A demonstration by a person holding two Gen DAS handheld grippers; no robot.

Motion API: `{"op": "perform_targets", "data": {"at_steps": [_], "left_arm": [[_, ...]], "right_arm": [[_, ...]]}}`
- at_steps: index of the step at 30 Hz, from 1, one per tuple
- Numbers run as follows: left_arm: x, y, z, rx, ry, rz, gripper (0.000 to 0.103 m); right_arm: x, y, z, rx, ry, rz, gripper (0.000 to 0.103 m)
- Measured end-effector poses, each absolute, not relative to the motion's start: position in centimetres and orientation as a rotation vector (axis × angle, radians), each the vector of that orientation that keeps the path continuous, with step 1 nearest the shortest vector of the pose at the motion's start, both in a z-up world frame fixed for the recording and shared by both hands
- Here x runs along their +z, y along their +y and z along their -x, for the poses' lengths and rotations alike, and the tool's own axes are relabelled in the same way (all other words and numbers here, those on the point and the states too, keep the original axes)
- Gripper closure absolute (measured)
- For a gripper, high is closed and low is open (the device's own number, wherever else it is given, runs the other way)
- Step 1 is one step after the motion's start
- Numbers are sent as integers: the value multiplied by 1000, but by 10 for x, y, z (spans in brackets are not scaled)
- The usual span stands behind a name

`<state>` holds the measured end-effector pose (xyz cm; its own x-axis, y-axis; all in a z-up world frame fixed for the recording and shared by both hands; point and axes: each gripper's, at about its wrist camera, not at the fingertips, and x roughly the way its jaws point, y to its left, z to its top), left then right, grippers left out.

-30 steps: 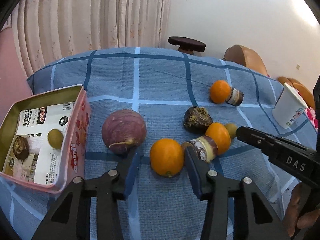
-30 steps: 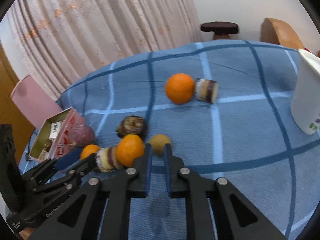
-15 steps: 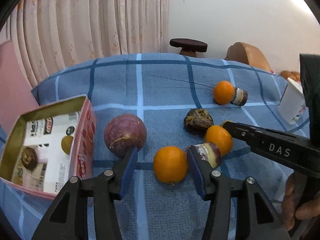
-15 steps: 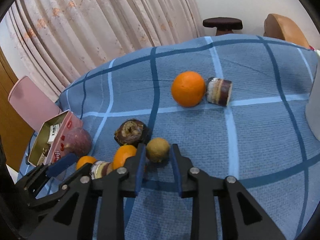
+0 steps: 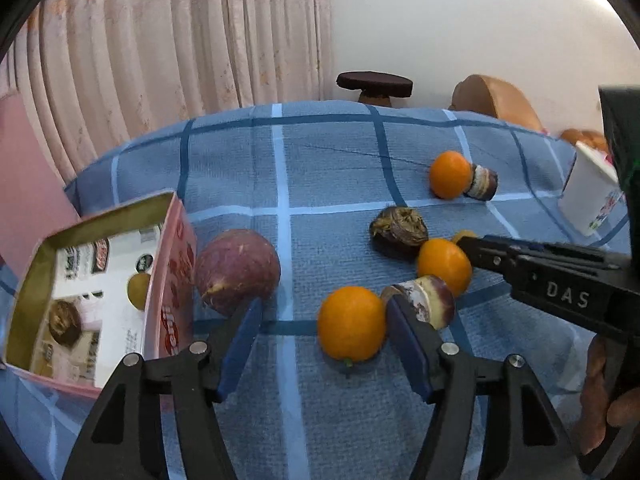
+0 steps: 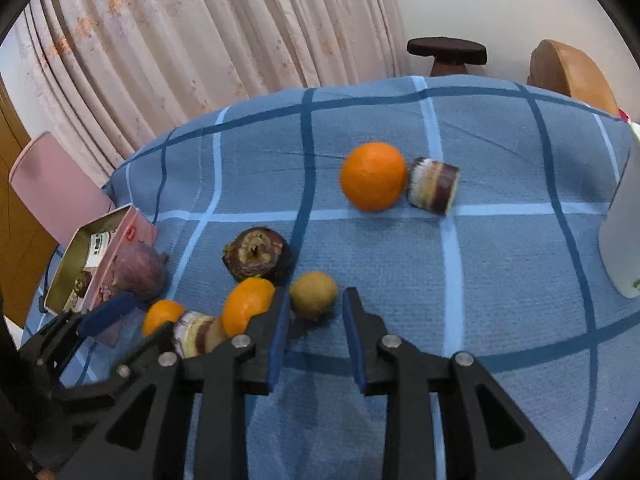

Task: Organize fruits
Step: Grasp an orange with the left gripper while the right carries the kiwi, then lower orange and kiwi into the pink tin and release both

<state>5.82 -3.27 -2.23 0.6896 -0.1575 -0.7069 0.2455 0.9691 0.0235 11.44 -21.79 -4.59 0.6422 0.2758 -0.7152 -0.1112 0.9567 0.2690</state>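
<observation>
The left wrist view looks into the pink tin, where two small fruits lie; the left gripper is opening, an orange between its pads untouched. Only the right wrist view shows the kiwi whole, lying on the tabletop between the parted pads of the right gripper, ungripped.

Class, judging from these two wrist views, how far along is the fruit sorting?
Done: two fruits lie in the pink box. In hand: nothing gripped; the opening left gripper brackets an orange, and the open right gripper flanks a kiwi. Left: purple fruit and other pieces on the cloth.
</observation>
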Motion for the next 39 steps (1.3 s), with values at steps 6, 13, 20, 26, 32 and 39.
{"op": "perform_targets", "data": {"at_steps": [6,13,20,26,32,39], "left_arm": [[-30,-26,-66,-327,853,-16,61],[-23,-12,-58,-334,794,71,66],[-1,-9,-37,-334,629,46,66],[23,30,-28,-281,530,98,66],[27,72,-37,-165,508,80,66],[26,112,-47,-59,498,57,66]], "right_arm": [[-48,-226,-115,192,879,-212,81],[-36,-247,-104,203,801,-325,82],[-17,-241,-82,180,652,-289,82],[-11,-226,-65,146,575,-261,82],[-1,-203,-49,149,524,-271,82],[1,-130,-55,239,543,-199,85]]}}
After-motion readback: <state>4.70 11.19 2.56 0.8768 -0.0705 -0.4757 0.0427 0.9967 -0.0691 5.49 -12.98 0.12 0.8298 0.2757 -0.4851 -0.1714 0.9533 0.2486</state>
